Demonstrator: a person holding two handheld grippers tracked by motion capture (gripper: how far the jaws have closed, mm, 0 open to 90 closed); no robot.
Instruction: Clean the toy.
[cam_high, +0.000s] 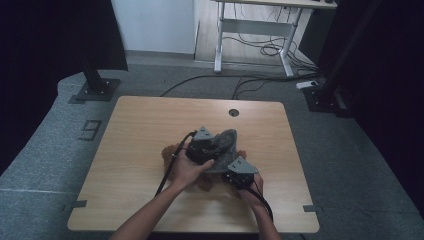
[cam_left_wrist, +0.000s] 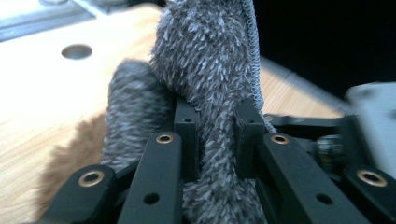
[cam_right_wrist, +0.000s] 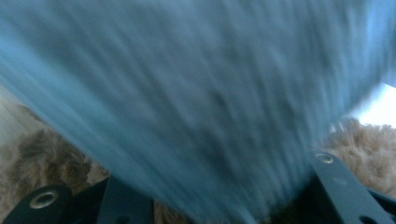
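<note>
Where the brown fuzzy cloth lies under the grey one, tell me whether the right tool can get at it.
Probably not directly: the grey fleece hangs across the right tool, with brown fuzzy cloth peeking past its edges.

high: above, looking down | gripper views: close on shared grey fleece (cam_left_wrist: 205, 70)

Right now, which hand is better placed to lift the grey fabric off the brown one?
Left. Its fingers are shut on the grey fabric above the brown fabric. The right gripper's own hold is blurred.
</note>
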